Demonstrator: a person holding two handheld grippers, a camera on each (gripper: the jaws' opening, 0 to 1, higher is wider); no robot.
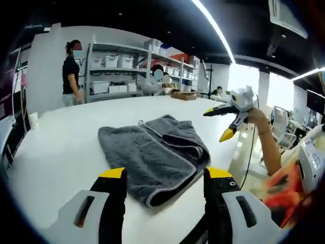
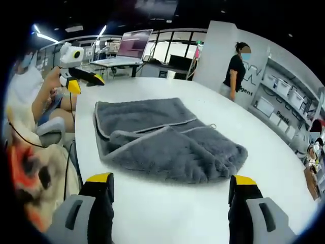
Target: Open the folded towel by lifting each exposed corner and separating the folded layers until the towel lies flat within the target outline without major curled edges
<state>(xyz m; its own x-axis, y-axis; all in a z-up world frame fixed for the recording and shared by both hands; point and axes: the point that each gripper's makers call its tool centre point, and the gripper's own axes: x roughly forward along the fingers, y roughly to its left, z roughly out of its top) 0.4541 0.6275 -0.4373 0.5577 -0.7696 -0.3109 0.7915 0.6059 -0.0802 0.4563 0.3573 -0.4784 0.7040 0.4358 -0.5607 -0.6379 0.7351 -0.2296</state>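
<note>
1. In the left gripper view, my left gripper (image 1: 166, 174) stood with its yellow-tipped jaws spread wide and nothing between them, low over the white table (image 1: 56, 152).
2. Just ahead of those jaws lay the grey towel (image 1: 152, 152), folded, its near corner reaching into the gap between the tips without touching them that I could see.
3. The towel's upper layer was folded back on the side toward the left gripper's right jaw, showing a pale trimmed edge.
4. Farther off and to the right, the right gripper (image 1: 226, 122) hung above the table edge, jaws parted and empty, held by a hand (image 1: 257, 118).
5. Beyond the table stood shelving with white bins (image 1: 112, 71), with a person in a dark top (image 1: 71, 73) beside it.
6. In the right gripper view, my right gripper (image 2: 170, 182) also had its jaws wide apart and empty, above the table (image 2: 167, 213).
7. The towel (image 2: 162, 140) lay just ahead, a little beyond the tips, apart from them.
8. Far to the left, the left gripper (image 2: 84, 81) hovered past the towel's far corner, jaws open.
9. Farther still sat an open laptop (image 2: 133, 46) on a desk.
</note>
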